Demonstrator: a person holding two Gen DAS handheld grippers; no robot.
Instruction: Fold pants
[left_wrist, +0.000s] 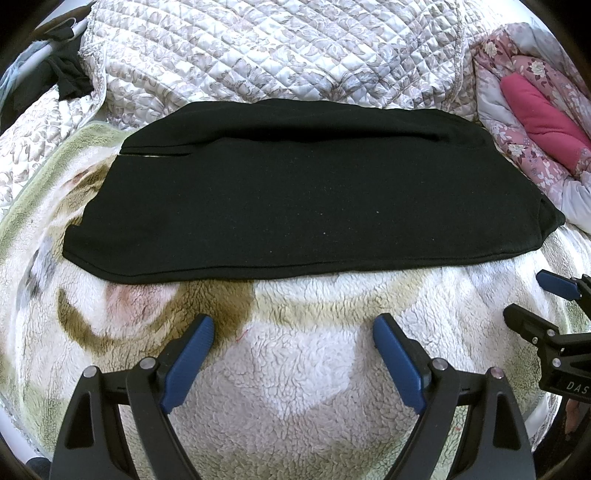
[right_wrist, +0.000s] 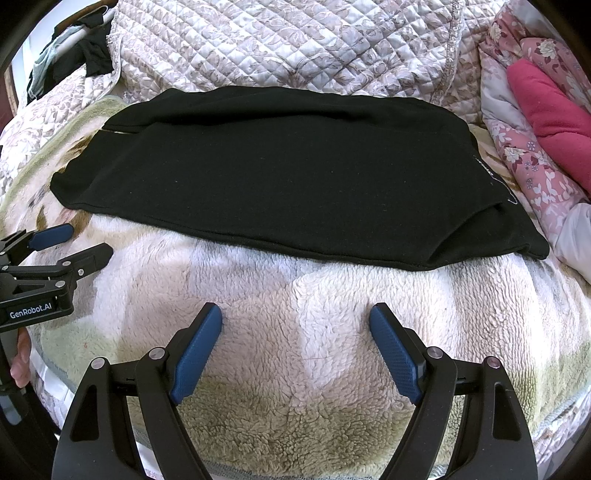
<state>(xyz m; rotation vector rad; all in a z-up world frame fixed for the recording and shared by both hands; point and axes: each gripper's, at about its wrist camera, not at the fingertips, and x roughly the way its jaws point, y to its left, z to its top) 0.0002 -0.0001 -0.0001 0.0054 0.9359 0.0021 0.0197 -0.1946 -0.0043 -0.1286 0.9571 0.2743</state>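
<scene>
A home bedroom. The surface is a bed covered by a fleece blanket (right_wrist: 295, 302), with a quilted floral bedspread (left_wrist: 266, 51) heaped behind it, a pink flowered duvet (right_wrist: 524, 158) bundled at one side, and loose clothes (right_wrist: 92, 55) piled in the far corner.

Both views are bright and evenly lit by soft daylight, with only faint shadows under the near edge of the black pants (left_wrist: 303, 192), whose dark cloth shows almost no detail. The quilted cover (left_wrist: 266, 48) beyond them looks slightly washed out. Focus is sharp throughout. Fisheye distortion bends everything outward, and black vignetting fills the corners.
</scene>
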